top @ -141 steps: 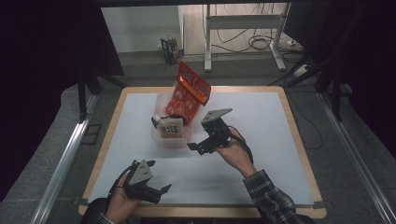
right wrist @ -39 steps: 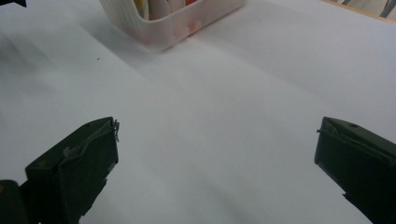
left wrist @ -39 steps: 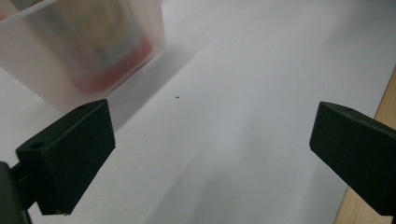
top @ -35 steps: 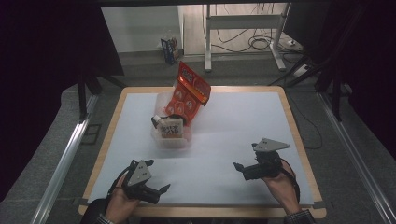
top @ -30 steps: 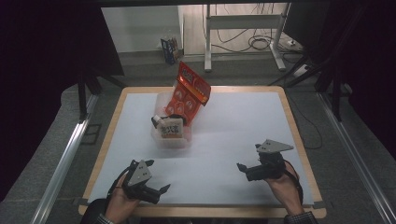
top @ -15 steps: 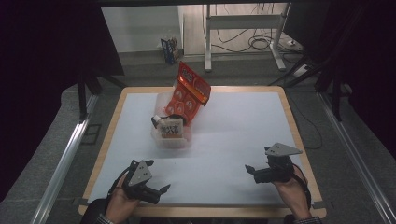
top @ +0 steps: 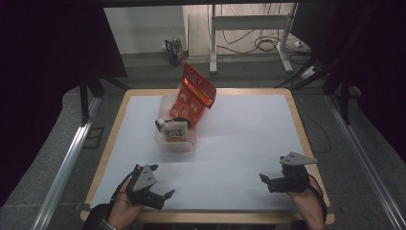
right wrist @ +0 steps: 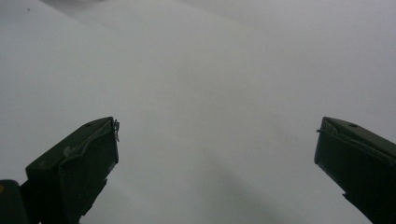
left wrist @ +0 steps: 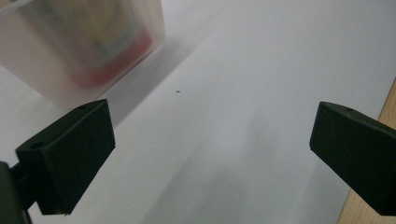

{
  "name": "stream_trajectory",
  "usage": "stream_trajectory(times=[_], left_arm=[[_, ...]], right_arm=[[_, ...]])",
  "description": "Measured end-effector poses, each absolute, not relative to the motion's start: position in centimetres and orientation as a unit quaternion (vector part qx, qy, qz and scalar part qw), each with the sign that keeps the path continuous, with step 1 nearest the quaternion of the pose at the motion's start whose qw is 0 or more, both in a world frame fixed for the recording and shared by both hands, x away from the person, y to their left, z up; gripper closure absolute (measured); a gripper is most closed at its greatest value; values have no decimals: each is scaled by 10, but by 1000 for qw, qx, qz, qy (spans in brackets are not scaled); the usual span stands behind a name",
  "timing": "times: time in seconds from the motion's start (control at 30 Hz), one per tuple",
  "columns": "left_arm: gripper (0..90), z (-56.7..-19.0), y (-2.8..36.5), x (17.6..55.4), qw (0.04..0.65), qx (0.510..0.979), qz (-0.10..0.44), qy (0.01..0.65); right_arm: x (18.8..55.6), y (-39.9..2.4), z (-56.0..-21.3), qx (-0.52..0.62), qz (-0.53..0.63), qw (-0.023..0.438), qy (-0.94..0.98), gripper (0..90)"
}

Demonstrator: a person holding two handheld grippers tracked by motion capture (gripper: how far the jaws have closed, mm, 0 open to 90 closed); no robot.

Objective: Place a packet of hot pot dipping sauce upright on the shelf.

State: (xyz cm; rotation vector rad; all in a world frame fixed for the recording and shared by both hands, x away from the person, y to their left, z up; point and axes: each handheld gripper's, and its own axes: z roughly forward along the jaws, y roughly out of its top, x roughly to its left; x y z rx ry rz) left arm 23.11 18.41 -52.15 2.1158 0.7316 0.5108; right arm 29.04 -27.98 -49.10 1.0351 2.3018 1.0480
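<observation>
A clear plastic box (top: 176, 138) stands left of the table's middle, holding a small white packet (top: 174, 132) and a tall red snack bag (top: 194, 95) that sticks out of it. The frosted box (left wrist: 84, 46) also fills the upper left of the left gripper view. My left gripper (top: 165, 196) rests near the front left edge, open and empty, jaws wide apart (left wrist: 210, 158). At the front right, my right gripper (top: 264, 180) lies open over bare white surface (right wrist: 215, 158), holding nothing.
The white mat (top: 249, 139) sits in a wooden frame (top: 299, 129). A wooden edge (left wrist: 373, 205) lies just right of the left gripper. Beyond the table stand a metal rack (top: 249, 28), cables and a small box on the floor (top: 173, 50).
My right gripper has drawn back from the box to the table's front right corner and is empty. The left gripper has stayed put.
</observation>
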Motion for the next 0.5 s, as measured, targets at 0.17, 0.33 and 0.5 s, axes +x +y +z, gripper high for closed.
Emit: stream_trajectory(times=[0.17,0.33,0.5], left_arm=[[2,-522,184,231,408,842,203,290],[2,-522,183,231,405,843,202,289],[2,-522,183,231,405,843,203,289]], right_arm=[[290,-285,-497,380,362,198,828,0],[291,-286,-501,386,356,189,830,0],[292,-285,-502,385,352,186,833,0]])
